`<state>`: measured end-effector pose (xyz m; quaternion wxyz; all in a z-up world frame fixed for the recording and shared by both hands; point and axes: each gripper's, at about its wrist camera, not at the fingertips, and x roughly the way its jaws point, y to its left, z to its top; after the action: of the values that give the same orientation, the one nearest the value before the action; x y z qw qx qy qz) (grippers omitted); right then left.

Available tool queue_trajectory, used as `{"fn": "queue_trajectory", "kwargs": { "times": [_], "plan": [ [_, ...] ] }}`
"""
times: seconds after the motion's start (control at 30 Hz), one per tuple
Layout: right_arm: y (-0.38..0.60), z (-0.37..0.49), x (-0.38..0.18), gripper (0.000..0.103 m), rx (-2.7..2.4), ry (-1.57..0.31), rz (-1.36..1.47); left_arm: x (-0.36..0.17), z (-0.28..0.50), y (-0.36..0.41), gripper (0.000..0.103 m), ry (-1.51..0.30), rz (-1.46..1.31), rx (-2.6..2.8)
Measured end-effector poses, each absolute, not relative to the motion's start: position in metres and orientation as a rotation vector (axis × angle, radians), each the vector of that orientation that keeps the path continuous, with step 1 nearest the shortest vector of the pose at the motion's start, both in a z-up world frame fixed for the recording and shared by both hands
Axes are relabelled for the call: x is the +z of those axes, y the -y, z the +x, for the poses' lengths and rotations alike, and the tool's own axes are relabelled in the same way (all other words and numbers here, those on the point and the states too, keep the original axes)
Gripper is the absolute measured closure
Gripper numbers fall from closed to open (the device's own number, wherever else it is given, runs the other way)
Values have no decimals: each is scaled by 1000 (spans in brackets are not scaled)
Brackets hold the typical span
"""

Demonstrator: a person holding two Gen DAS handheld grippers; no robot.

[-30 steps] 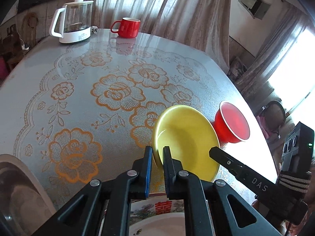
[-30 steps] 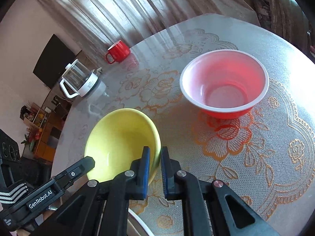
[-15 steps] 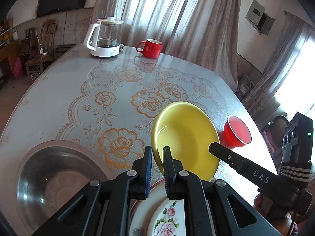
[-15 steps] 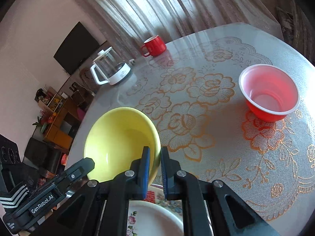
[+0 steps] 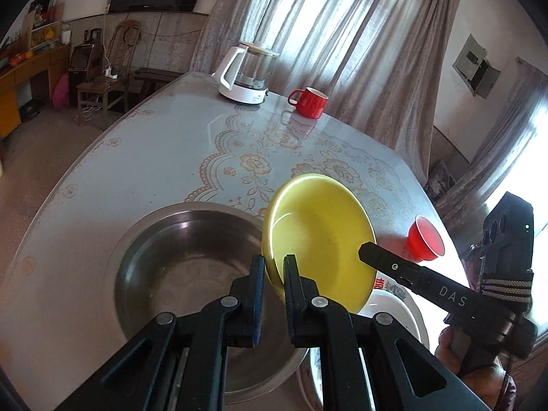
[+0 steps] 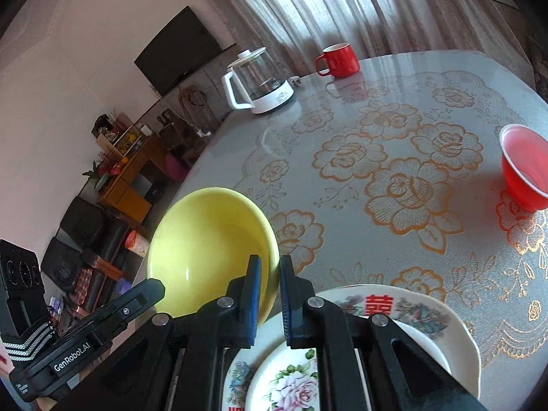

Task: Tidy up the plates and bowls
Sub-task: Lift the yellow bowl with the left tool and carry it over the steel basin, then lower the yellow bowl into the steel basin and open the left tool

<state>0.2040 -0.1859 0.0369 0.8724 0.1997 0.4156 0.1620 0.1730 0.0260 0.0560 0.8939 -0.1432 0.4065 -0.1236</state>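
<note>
**Ana:** Yellow bowl (image 5: 318, 239) hangs in the air between both grippers, above the near edge of the desk (image 5: 154, 171), with the steel basin (image 5: 191, 260) to its left and the flowered plates (image 6: 404, 311) under its right side. How would you finish this?

**Ben:** Keep both hands level and moving together so the rim doesn't twist, then lower it straight. I guess it goes on the plates or into the basin; I can't tell which.

**Ana:** And the jaws?

**Ben:** The left gripper (image 5: 274, 270) is clenched on the bowl's left rim, the right gripper (image 6: 270, 274) on the opposite rim, each nearly closed with only the thin wall between. The red bowl (image 6: 524, 171) sits far right, untouched.
</note>
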Motion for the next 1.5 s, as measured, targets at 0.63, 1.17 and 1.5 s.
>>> {"fn": "queue_trajectory", "kwargs": {
  "times": [0.63,1.17,1.5],
  "plan": [
    [111,201,12,94,434,-965,253,22,150,-75,92,-877,-310,-103],
    [95,199,6,92,407,-972,174,12,150,-75,91,-876,-252,-49],
    [97,195,7,90,412,-961,199,19,140,-73,91,-852,-247,-49]
  ]
}}
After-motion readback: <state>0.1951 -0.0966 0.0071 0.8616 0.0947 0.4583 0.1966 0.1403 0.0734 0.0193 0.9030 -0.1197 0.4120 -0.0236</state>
